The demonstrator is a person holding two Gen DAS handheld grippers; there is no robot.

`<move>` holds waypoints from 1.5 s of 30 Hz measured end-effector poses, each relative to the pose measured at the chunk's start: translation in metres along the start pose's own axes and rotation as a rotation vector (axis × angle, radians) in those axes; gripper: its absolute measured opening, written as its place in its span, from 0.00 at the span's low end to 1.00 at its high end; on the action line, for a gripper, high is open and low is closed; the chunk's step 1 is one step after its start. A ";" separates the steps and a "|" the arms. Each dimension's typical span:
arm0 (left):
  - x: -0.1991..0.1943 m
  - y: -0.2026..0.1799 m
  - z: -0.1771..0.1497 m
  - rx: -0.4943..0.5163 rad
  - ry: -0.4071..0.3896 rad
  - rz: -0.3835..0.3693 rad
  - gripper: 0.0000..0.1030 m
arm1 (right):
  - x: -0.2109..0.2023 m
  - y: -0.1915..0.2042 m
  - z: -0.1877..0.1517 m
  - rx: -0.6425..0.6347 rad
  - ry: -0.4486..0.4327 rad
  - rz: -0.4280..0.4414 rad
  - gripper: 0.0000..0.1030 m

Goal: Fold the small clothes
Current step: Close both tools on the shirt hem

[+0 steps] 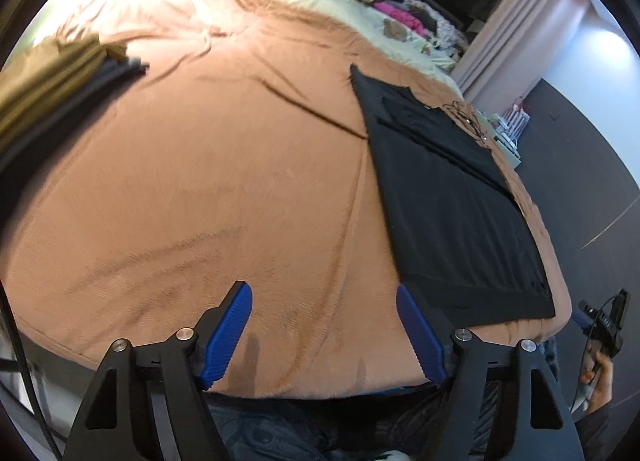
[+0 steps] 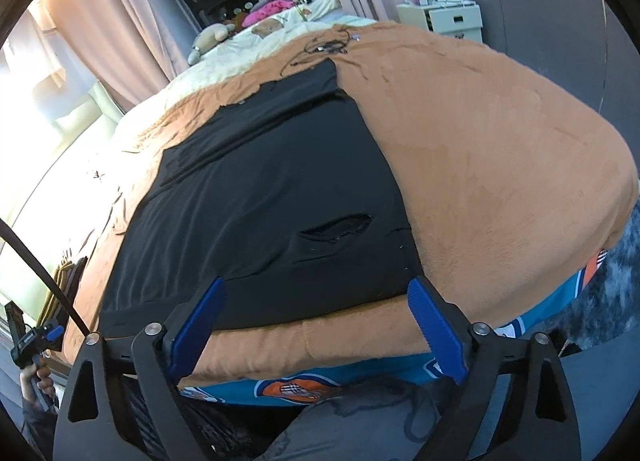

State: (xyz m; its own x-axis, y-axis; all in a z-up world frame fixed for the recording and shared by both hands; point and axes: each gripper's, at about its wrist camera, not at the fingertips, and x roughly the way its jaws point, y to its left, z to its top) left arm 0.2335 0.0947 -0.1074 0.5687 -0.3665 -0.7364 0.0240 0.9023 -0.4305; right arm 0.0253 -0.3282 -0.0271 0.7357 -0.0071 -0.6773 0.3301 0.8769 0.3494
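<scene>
Right wrist view: my black shirt (image 2: pixel 260 197) lies flat at the bed's (image 2: pixel 500 149) near edge, sides tucked, final folds left; both claws, left claw (image 1: pixel 324 335) and right claw (image 2: pixel 316 327), released, empty.

A black garment (image 2: pixel 256 197) lies spread flat on an orange-brown blanket (image 2: pixel 500 149) covering a bed. The right gripper (image 2: pixel 316 289) hangs over the garment's near hem, blue pads apart – nothing pinched between them. Far left, a hand (image 2: pixel 36 379) holds the other gripper (image 2: pixel 32 335).
</scene>
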 end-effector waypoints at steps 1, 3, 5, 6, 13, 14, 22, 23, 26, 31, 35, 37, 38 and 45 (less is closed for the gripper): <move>0.004 0.002 0.001 -0.010 0.005 -0.003 0.73 | 0.005 -0.002 0.002 0.005 0.009 0.002 0.86; 0.013 0.007 0.003 -0.033 0.017 -0.007 0.71 | 0.016 -0.006 0.008 0.019 0.029 0.007 0.82; 0.021 0.009 0.003 -0.049 0.032 -0.012 0.68 | 0.023 -0.010 0.014 0.030 0.042 0.021 0.82; 0.026 0.010 0.004 -0.058 0.042 -0.011 0.66 | 0.028 -0.012 0.019 0.035 0.047 0.024 0.82; 0.051 0.009 0.008 -0.102 0.092 -0.065 0.58 | 0.053 -0.026 0.037 0.064 0.060 0.025 0.80; 0.051 0.006 0.008 -0.095 0.092 -0.072 0.58 | 0.055 -0.029 0.041 0.070 0.059 0.024 0.79; 0.077 -0.036 0.011 -0.065 0.154 -0.178 0.58 | 0.067 -0.048 0.044 0.142 0.047 0.034 0.76; 0.079 -0.038 0.011 -0.067 0.160 -0.185 0.57 | 0.067 -0.052 0.042 0.149 0.051 0.036 0.75; 0.089 -0.046 0.008 -0.067 0.188 -0.206 0.55 | 0.070 -0.064 0.040 0.183 0.069 0.055 0.70; 0.105 -0.047 0.006 -0.101 0.210 -0.204 0.53 | 0.079 -0.074 0.036 0.234 0.091 0.176 0.69; 0.109 -0.047 0.011 -0.138 0.203 -0.225 0.52 | 0.089 -0.079 0.040 0.259 0.095 0.222 0.69; 0.110 -0.045 0.010 -0.166 0.203 -0.240 0.52 | 0.092 -0.081 0.041 0.266 0.094 0.245 0.61; 0.113 -0.048 0.011 -0.173 0.202 -0.240 0.52 | 0.095 -0.081 0.041 0.272 0.100 0.260 0.58; 0.110 -0.050 -0.002 -0.201 0.233 -0.272 0.42 | 0.100 -0.086 0.029 0.251 0.136 0.340 0.51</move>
State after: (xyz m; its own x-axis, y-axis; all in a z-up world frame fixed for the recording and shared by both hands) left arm 0.2932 0.0088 -0.1680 0.3620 -0.6482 -0.6699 -0.0265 0.7112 -0.7025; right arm 0.0874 -0.4186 -0.1062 0.7480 0.3395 -0.5702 0.2290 0.6744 0.7020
